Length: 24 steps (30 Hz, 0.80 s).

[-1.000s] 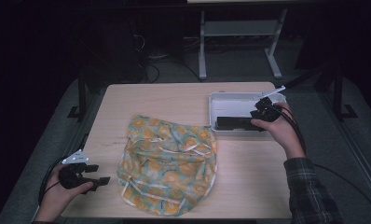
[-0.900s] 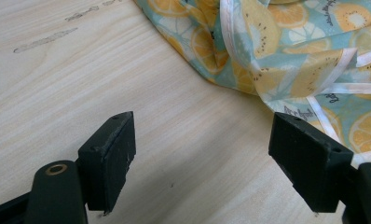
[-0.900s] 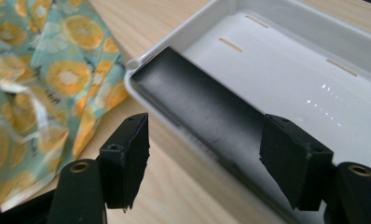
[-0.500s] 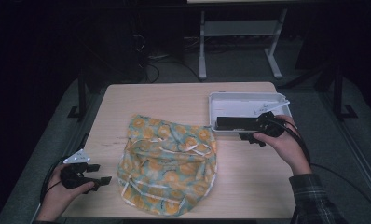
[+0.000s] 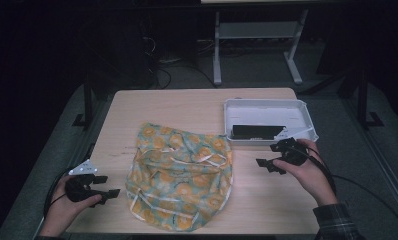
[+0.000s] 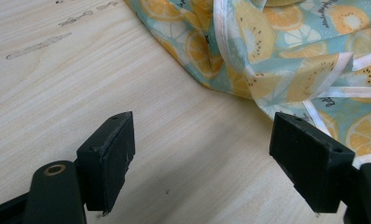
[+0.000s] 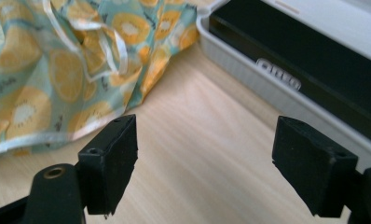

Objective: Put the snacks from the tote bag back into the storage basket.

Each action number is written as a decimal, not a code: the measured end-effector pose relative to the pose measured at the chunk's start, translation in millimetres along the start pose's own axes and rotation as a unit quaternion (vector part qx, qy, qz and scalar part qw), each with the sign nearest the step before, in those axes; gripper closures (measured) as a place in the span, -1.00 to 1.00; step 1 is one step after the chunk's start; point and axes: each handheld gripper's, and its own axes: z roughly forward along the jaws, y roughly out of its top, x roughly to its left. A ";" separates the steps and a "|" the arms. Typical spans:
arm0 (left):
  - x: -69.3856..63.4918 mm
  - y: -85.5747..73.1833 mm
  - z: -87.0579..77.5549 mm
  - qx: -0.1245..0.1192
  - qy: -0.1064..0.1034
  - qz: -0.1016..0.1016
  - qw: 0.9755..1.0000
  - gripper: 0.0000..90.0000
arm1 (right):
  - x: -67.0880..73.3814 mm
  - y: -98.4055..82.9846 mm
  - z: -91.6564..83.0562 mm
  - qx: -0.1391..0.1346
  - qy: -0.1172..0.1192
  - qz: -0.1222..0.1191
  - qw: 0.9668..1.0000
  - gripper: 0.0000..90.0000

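Resting on the pale wooden table [image 5: 187,107] in a dark room, fruit-print cloth [image 5: 179,175] beside white tray [image 5: 267,107]; left gripper [image 5: 109,194] spread, right gripper [image 5: 263,164] spread after just opening, both empty.

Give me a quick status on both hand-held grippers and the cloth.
Left hand-held gripper open, empty. Right hand-held gripper open, jaws just widened, nothing between them. Fruit-print cloth crumpled mid-table, untouched. White tray beside it, nothing blocking.
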 end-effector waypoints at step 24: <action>-2.2 0.5 2.4 0.006 0.000 0.007 1.000 -0.52 | 17.8 -66.6 -11.2 0.021 -0.022 0.010 0.999 -0.55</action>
